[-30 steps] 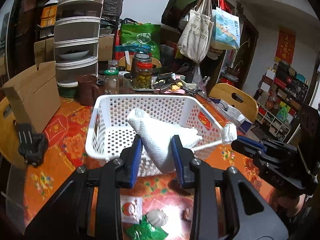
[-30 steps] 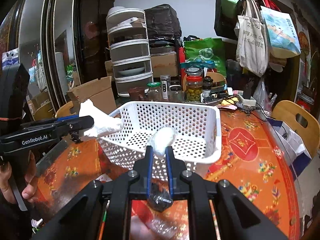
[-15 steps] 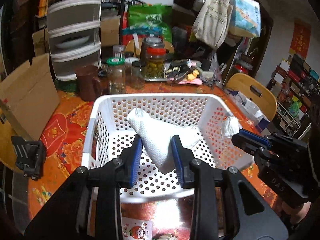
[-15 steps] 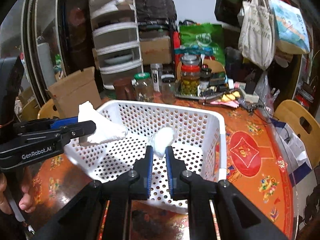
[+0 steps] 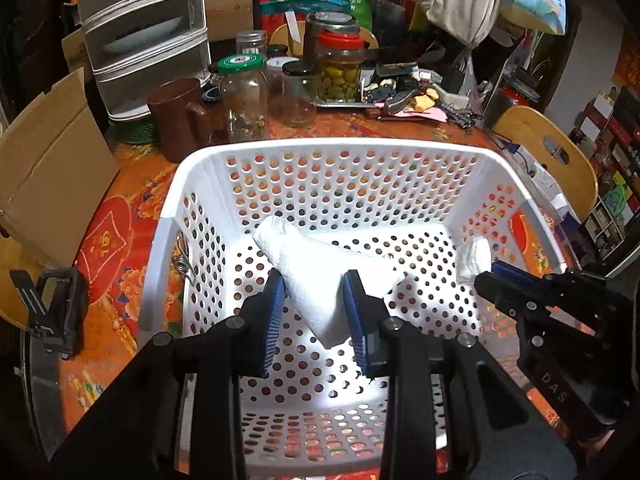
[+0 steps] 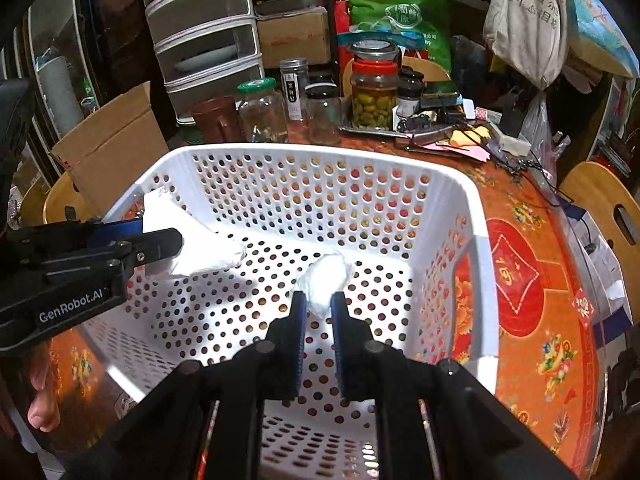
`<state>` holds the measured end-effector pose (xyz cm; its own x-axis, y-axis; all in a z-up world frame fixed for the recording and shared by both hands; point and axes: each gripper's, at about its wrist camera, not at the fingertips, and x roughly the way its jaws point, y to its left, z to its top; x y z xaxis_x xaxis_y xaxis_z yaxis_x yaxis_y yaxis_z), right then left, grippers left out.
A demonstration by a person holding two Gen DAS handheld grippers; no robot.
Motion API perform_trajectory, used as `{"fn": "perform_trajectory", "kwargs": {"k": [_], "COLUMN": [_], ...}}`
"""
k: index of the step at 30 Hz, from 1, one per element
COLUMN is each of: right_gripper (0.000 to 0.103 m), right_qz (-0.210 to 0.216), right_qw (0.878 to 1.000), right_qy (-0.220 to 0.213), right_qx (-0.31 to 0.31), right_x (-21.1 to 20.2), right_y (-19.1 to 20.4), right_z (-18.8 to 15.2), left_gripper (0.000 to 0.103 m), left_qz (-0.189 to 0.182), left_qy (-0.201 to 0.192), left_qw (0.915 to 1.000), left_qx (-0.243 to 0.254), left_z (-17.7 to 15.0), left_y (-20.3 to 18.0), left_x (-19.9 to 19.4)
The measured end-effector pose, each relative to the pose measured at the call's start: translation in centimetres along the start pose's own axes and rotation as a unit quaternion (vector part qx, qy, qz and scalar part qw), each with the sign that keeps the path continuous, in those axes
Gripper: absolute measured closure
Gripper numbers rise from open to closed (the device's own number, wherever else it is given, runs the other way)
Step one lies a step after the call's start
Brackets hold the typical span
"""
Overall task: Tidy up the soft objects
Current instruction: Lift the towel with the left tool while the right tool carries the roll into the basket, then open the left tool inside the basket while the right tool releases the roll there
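Both claws clamp white tissue over the basket (image 5: 332,152): left claw (image 5: 314,284) a folded sheet (image 5: 320,276), right claw (image 6: 318,304) a wad (image 6: 326,276).

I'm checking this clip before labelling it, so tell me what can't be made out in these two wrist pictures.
- Left wrist view: the near part of the white basket floor, hidden behind the left tongs.
- Left wrist view: most of the small white wad, covered by the right tongs.
- Right wrist view: the part of the folded white cloth clamped in the left tongs.
- Both views: the labels on the jars, too small to read.
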<state>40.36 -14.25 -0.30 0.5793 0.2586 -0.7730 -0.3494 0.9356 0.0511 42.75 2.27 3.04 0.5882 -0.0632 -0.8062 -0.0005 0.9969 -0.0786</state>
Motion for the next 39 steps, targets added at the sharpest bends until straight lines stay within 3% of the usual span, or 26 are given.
{"fn": "perform_trajectory", "kwargs": {"k": [5, 11, 14, 15, 16, 20, 22, 24, 27, 39], "right_gripper": [0.092, 0.088, 0.055, 0.037, 0.027, 0.024, 0.008, 0.006, 0.0, 0.0], "right_qz": [-0.001, 0.004, 0.004, 0.005, 0.006, 0.008, 0.007, 0.011, 0.019, 0.017], "right_qw": [1.0, 1.0, 0.999, 0.999, 0.999, 0.998, 0.997, 0.997, 0.996, 0.993], "right_qy": [-0.001, -0.028, -0.04, -0.046, -0.05, -0.065, -0.071, -0.079, -0.091, -0.117], "right_qx": [0.002, 0.009, 0.005, 0.003, 0.001, 0.001, -0.001, -0.003, -0.003, 0.01], "right_x": [0.4, -0.8, -1.5, -1.9, -2.1, -3.3, -4.0, -4.7, -6.0, -10.2], "right_y": [-0.3, -0.6, -0.5, -0.4, -0.3, -0.2, 0.0, 0.2, 0.4, 0.7], "right_z": [-0.2, -0.1, -0.1, -0.2, -0.2, -0.3, -0.4, -0.6, -1.1, -4.5], "left_gripper": [0.075, 0.054, 0.038, 0.035, 0.028, 0.014, 0.007, 0.0, 0.0, 0.0], "left_qz": [0.003, 0.001, -0.005, -0.005, -0.005, -0.007, -0.005, -0.006, -0.009, -0.042], "left_qy": [-0.006, -0.024, -0.04, -0.044, -0.05, -0.068, -0.078, -0.087, -0.097, -0.119], "left_qw": [0.9999, 0.9997, 0.9992, 0.999, 0.9987, 0.9977, 0.9969, 0.9962, 0.9952, 0.9919], "left_qx": [0.01, 0.008, 0.006, 0.006, 0.005, -0.001, -0.003, -0.002, 0.003, 0.019], "left_z": [-0.3, -0.6, -0.7, -0.7, -0.7, -0.6, -0.7, -0.8, -1.4, -7.3], "left_y": [-0.3, -0.3, -0.3, -0.3, -0.2, 0.3, 0.6, 0.8, 0.9, 0.9], "left_x": [0.4, -0.6, -1.7, -2.0, -2.4, -4.2, -5.3, -6.2, -7.8, -12.9]}}
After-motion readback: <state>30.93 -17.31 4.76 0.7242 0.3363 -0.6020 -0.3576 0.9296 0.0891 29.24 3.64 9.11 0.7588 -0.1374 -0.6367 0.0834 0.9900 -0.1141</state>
